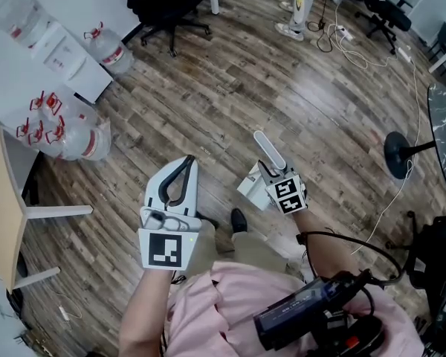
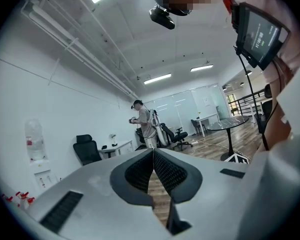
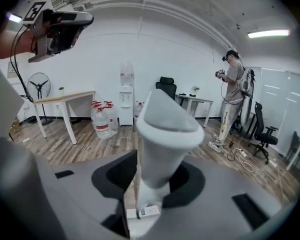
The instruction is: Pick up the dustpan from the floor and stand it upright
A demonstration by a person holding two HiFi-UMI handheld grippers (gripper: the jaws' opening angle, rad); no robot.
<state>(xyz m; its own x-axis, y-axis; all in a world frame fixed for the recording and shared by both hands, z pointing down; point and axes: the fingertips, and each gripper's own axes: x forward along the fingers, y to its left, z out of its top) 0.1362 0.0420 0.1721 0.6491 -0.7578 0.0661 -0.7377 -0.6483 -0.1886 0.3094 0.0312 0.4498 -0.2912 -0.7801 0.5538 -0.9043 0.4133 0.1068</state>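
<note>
White plastic long-handled dustpan (image 1: pixel 270 149) pinched by its handle in right gripper (image 1: pixel 267 171), left gripper (image 1: pixel 177 183) pressed together empty beside the dustpan; may swing loose if tilted.

Water jugs (image 1: pixel 78 136) by wall, office chair (image 1: pixel 166 4), floor fan (image 1: pixel 400 155)

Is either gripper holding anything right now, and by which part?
The right gripper is clamped on the long handle of the white plastic dustpan, partway down it. The left gripper is shut and empty.
</note>
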